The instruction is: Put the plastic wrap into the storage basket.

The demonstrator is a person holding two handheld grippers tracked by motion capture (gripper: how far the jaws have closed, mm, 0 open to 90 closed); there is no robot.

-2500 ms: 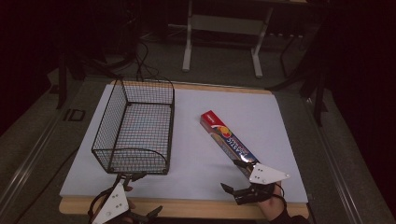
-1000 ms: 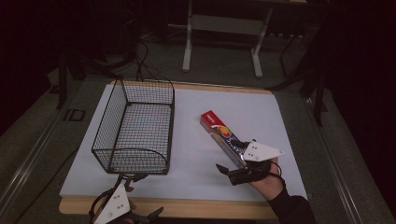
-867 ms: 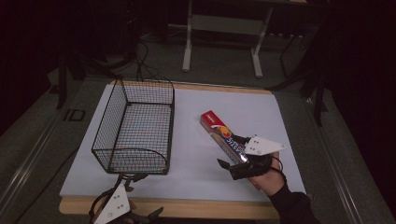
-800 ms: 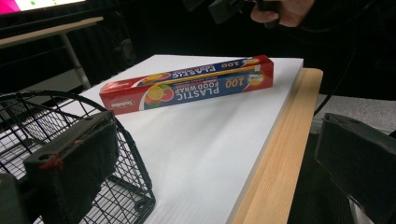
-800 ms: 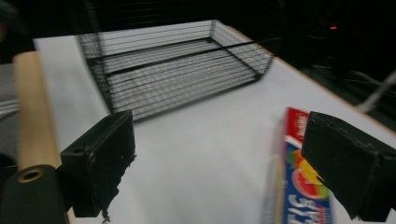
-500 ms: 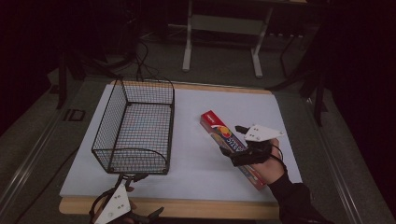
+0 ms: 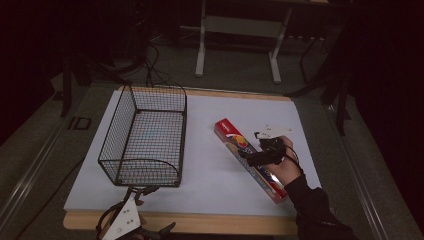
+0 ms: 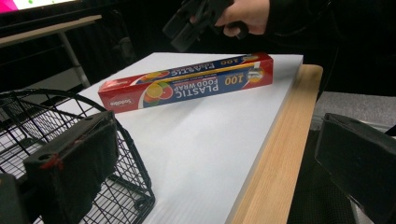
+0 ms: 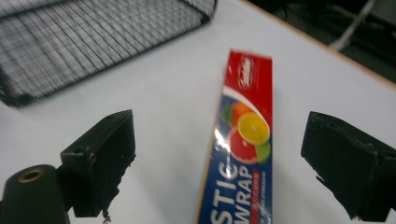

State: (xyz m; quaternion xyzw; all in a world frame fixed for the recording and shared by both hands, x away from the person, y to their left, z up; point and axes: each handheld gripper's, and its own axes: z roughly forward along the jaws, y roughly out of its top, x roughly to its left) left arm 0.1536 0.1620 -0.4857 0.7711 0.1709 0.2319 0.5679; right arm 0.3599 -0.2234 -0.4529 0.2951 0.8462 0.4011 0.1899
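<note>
A long red and blue box of plastic food wrap (image 7: pixel 235 142) lies flat on the white table top, right of a black wire basket (image 7: pixel 145 135). My right gripper (image 7: pixel 252 159) hovers over the box's middle, open, its jaws standing wide on either side of the box (image 9: pixel 243 154) with nothing between them touching. My left gripper (image 7: pixel 137 231) rests at the table's front edge, near the basket's front corner, open and holding nothing. From the left gripper view the box (image 8: pixel 187 86) lies across the table with the right gripper (image 8: pixel 198 18) and the person's hand above it, and the basket (image 8: pixel 56 140) sits close on the left.
The white sheet (image 7: pixel 205 185) covers a wooden table whose bare front edge (image 8: pixel 275 154) shows. Dark floor, cables and a metal frame (image 7: pixel 237 40) lie beyond the far edge. The basket (image 9: pixel 93 37) stands at the upper left in the right gripper view.
My right gripper has travelled from the table's front right up along the box to hover over its middle. The left gripper, box and basket have stayed put.
</note>
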